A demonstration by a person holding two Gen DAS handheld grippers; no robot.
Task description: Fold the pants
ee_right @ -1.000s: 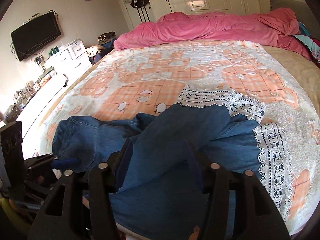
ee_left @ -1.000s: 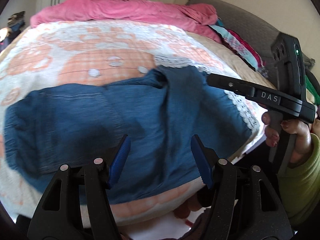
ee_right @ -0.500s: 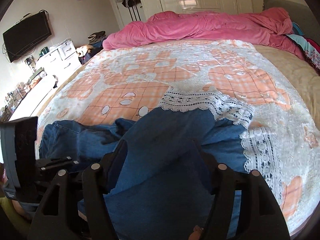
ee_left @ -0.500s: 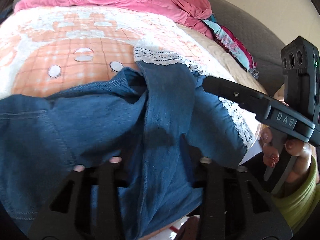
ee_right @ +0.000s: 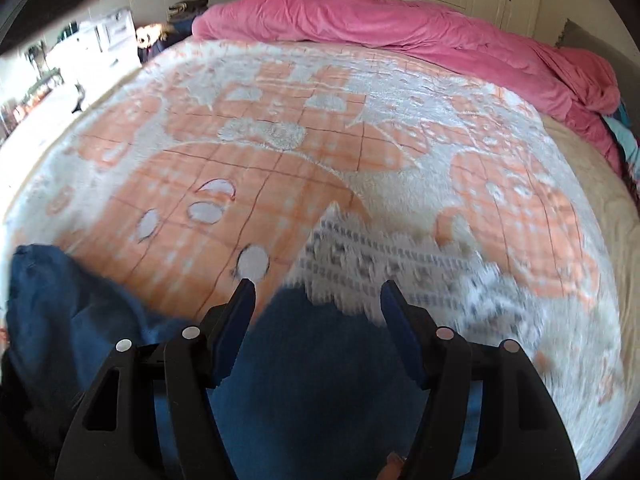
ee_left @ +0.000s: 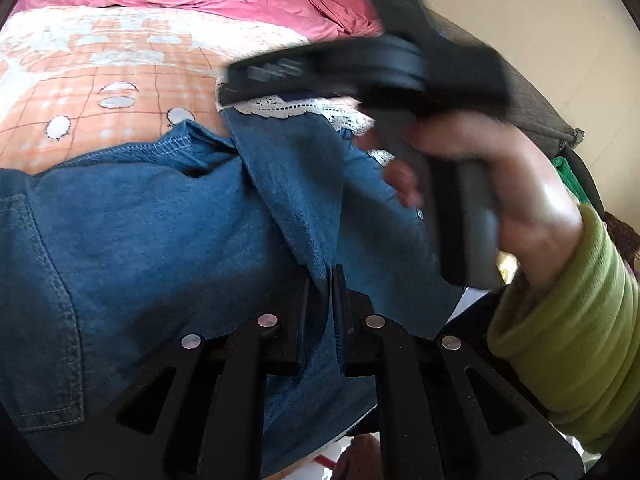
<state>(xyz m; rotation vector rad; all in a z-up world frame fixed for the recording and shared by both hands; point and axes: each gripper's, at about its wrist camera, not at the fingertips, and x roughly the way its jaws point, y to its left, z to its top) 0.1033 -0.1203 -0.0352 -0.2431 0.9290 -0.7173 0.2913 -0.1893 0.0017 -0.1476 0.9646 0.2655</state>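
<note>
Since a second ago the left gripper [ee_left: 326,280] has dropped onto the blue denim pants with white lace hems [ee_left: 168,224] and pinched shut on a raised ridge of denim, while the right gripper [ee_right: 316,300] has swung out over the leg toward the lace hem [ee_right: 384,252]. Its blue-padded jaws stand wide, nothing pressed between them, denim lying beneath. The pants lie rumpled at the near edge of the peach-and-white patterned blanket [ee_right: 304,148], well apart from the heaped pink duvet [ee_right: 384,20] at the blanket's far side; one leg is flopped across the other. Judging from this, the step in hand is taking a two-point hold to spread or double the legs. To do it well, the right hand [ee_left: 500,184] in its green sleeve [ee_left: 572,340] should probably close on denim just short of the lace, catching both layers, then lift together with the left so the cloth stays taut; a pinch on lace alone may slip or stretch.
</note>
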